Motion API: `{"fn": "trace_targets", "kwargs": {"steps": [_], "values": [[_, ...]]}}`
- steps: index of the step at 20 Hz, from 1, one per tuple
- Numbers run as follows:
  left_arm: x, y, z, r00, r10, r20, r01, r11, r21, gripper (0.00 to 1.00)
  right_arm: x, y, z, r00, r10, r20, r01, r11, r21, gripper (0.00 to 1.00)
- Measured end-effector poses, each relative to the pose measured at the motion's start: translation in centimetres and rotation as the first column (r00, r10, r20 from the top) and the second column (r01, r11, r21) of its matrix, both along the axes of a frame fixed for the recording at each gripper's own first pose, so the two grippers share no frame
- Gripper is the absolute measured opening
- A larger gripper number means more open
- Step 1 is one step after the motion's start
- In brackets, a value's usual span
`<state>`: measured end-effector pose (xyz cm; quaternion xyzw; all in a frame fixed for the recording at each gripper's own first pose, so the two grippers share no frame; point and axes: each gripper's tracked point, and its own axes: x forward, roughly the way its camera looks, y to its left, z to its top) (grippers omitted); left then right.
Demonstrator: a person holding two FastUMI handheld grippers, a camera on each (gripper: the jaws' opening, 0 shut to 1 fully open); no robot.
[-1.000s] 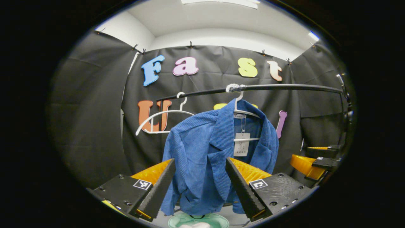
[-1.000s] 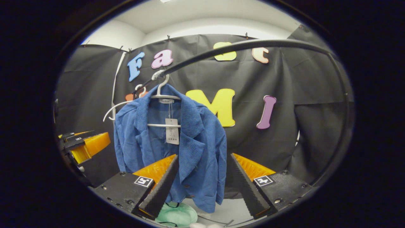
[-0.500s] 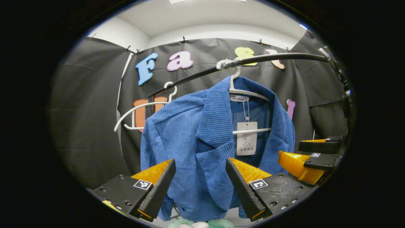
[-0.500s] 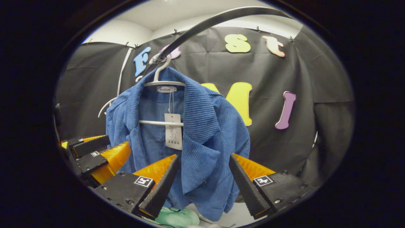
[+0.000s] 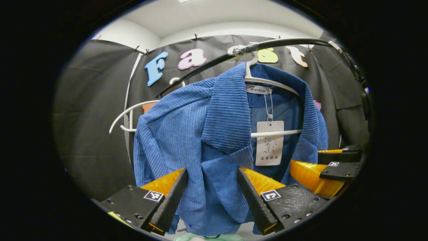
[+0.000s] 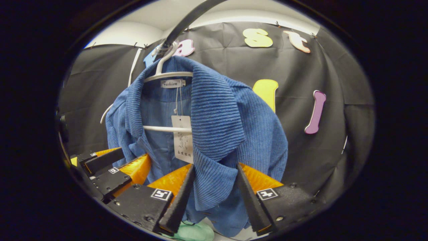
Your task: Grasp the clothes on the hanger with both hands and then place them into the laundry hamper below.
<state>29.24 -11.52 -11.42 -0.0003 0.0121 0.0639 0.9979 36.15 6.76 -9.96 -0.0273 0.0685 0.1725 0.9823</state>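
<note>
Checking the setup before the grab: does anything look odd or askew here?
One small thing: the blue corduroy jacket hanging on the white plastic hanger has a paper tag dangling inside the collar. It hangs straight from the black rail.

Black rail (image 5: pixel 287 42) with white hanger (image 5: pixel 267 80) (blue jacket (image 5: pixel 187 134) draped on it)

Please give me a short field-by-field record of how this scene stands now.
garment: blue jacket, hanging on a white hanger
rail: black rod carrying the hanger
spare hanger: white, bare, behind the jacket
left gripper: open, one jacket front between its fingers
right gripper: open, around the other front
hamper: green, below the jacket
</note>
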Motion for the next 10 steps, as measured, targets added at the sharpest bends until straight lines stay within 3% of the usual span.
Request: {"fn": "trace_targets", "kwargs": {"steps": [7,8,9,10], "values": [[1.1,1.2,-0.9,0.998,0.031,-0.049,-0.032,0.999,-0.014,0.35,0.9,-0.1,-0.1,1.0,0.001,-0.023,-0.001,1.0,0.01,0.15],[1.1,0.9,-1.4,0.998,0.022,-0.065,-0.024,0.999,-0.038,0.27,0.9,-0.1,-0.1,1.0,0.009,-0.028,-0.009,1.0,0.012,0.13],[0.8,0.8,-1.3,0.997,0.021,-0.075,-0.026,0.998,-0.056,0.27,1.0,0.0,0.0,1.0,0.012,-0.027,-0.011,1.0,0.008,0.1],[0.9,0.8,-1.3,0.997,0.021,-0.07,-0.025,0.998,-0.065,0.17,1.1,-0.1,-0.1,1.0,0.011,-0.024,-0.011,1.0,-0.002,0.1]]}}
